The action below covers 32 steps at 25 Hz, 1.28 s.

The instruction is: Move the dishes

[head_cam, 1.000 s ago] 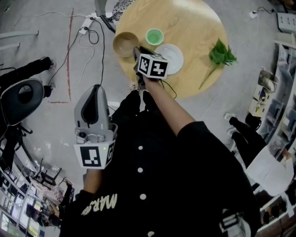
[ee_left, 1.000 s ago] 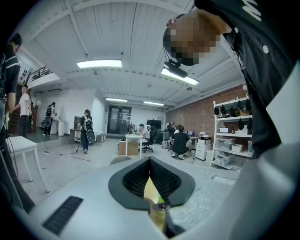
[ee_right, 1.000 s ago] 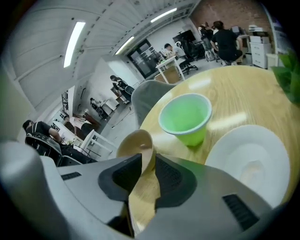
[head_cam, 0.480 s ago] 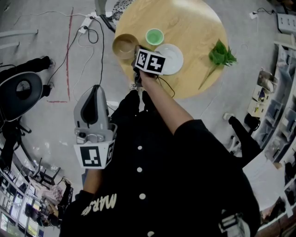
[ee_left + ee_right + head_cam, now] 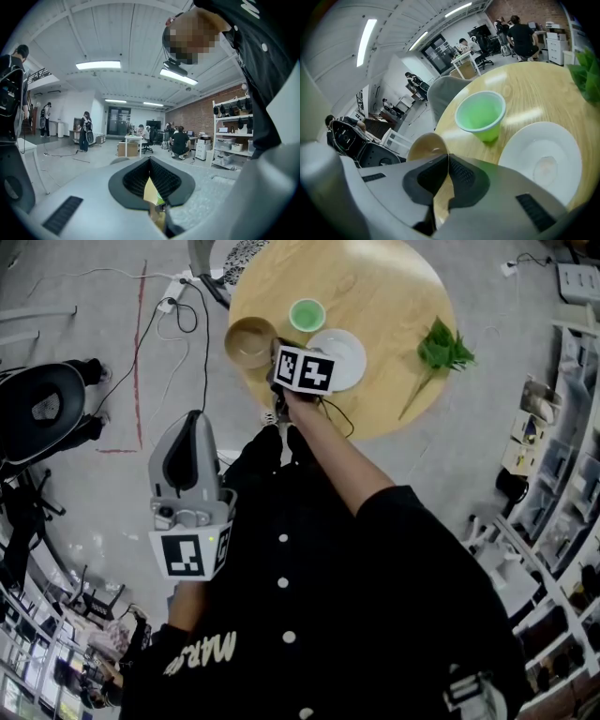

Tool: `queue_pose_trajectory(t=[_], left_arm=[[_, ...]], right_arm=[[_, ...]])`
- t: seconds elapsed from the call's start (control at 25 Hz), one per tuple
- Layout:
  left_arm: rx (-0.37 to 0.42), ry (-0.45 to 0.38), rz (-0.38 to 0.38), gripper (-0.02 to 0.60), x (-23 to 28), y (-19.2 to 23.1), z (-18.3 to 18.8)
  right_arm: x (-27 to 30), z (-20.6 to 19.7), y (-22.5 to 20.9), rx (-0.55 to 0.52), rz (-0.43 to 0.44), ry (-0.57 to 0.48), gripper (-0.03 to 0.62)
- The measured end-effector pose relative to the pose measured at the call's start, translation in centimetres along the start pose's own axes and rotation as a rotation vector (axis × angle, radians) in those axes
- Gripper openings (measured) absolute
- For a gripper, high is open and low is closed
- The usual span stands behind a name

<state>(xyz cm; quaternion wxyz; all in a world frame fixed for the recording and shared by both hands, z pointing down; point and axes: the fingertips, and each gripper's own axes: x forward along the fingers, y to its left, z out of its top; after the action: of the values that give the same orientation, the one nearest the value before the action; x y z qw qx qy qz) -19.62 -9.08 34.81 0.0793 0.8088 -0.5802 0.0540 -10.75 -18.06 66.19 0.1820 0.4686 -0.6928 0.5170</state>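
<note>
Pinching the near rim of the brown bowl (image 5: 425,144), the right gripper (image 5: 448,157) has its 2 jaws drawn in until the ribbed pads meet at the tips. They have just been closing, and the bowl's thin edge sits right where they come together. The bowl rests on the round wooden table (image 5: 525,89), directly ahead of the jaws and a little to their left, close to the table's edge.

Beyond the jaws and to their right stands a green cup (image 5: 482,115), upright, empty as far as can be seen, and apart from the bowl. Further to the right of the jaws, just beside the cup, a white plate (image 5: 541,159) lies flat on the wood, part of it hidden behind the gripper's body. A sprig of green leaves (image 5: 441,351) lies well beyond the plate, on the far right of the table from the jaws.

The left gripper (image 5: 150,161) is held away from the table, beside the person's dark shirt (image 5: 328,615). Its 2 jaws are pressed together with nothing clamped between them. Ahead of those jaws is the open room, with shelving (image 5: 229,136) against a brick wall (image 5: 192,117) and several people (image 5: 179,143) at a distance. In the head view this gripper hangs over the grey floor (image 5: 94,521), well apart from every dish.
</note>
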Motion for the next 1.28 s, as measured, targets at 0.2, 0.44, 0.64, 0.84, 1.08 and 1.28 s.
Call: queue_pose_trajectory(t=[0.2,0.44,0.64,0.84,1.08,1.28], left_arm=[[0.009,-0.027,-0.037,0.003,0.7,-1.3,1.3],[0.021,-0.053,-0.089,0.003,1.6,-3.2,2.3],[0.025,-0.079,-0.129,0.003,2.6,-4.9,3.3],[0.031,-0.081,-0.161,0.003,3.3,-6.3,3.6],[0.031,-0.098,-0.199,0.003,4.2,-7.8,4.0],[0.032,-0.103,-0.225,0.003,4.7,-9.0,4.2]], right_arm=[[-2.6,-0.4,0.2,-0.077,0.032,0.025,0.011],[-6.0,-0.9,-1.8,-0.169,0.027,0.053,0.011],[-9.0,-0.3,-4.5,-0.190,-0.002,0.040,0.012],[-12.3,0.7,-8.3,-0.180,-0.045,0.019,0.011],[-16.5,1.4,-15.1,-0.129,-0.131,0.001,0.012],[-19.8,1.6,-20.3,-0.080,-0.202,-0.023,0.012]])
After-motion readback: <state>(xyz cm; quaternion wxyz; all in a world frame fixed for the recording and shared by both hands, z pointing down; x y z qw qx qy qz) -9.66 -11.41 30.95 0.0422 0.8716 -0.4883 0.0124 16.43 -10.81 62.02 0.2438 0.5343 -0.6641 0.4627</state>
